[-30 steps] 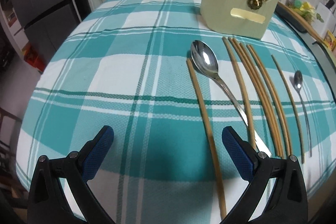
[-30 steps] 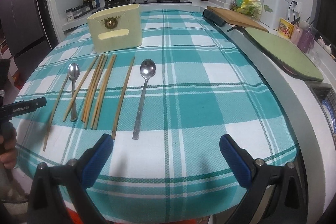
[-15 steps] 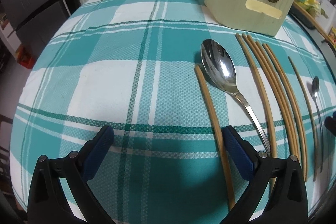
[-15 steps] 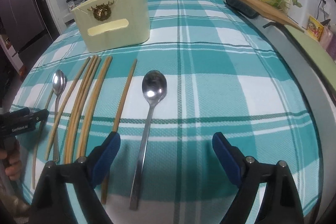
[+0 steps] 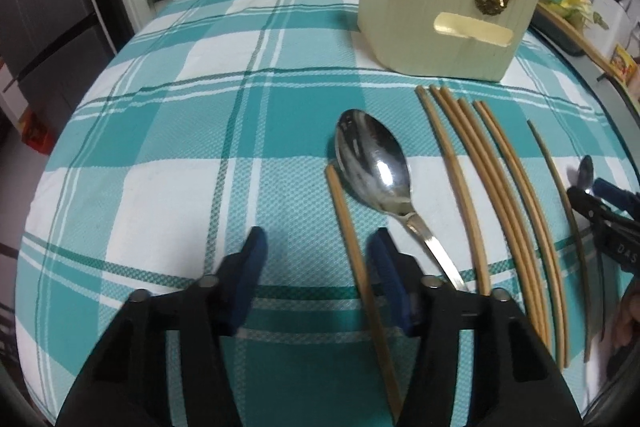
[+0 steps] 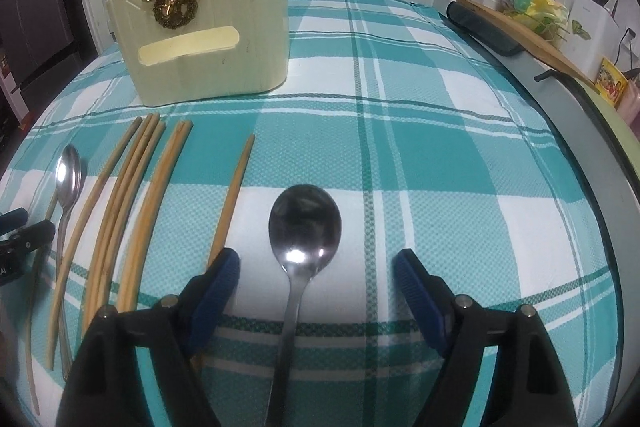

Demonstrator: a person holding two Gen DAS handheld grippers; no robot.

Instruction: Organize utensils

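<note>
A tablecloth (image 6: 420, 155) checked in teal and white, crossed by thin dark green lines, is seen. Tan chopsticks (image 6: 132, 195) and 2 shiny silver spoons, one (image 6: 305, 227) near and one (image 6: 69, 179) far left, are laid on it. A pale cream holder (image 6: 208, 43) is marked with a gold deer-head ornament (image 6: 174, 5). Blue pads on black frames are shown on the right gripper (image 6: 316, 267) and the left gripper (image 5: 318, 247).
</note>
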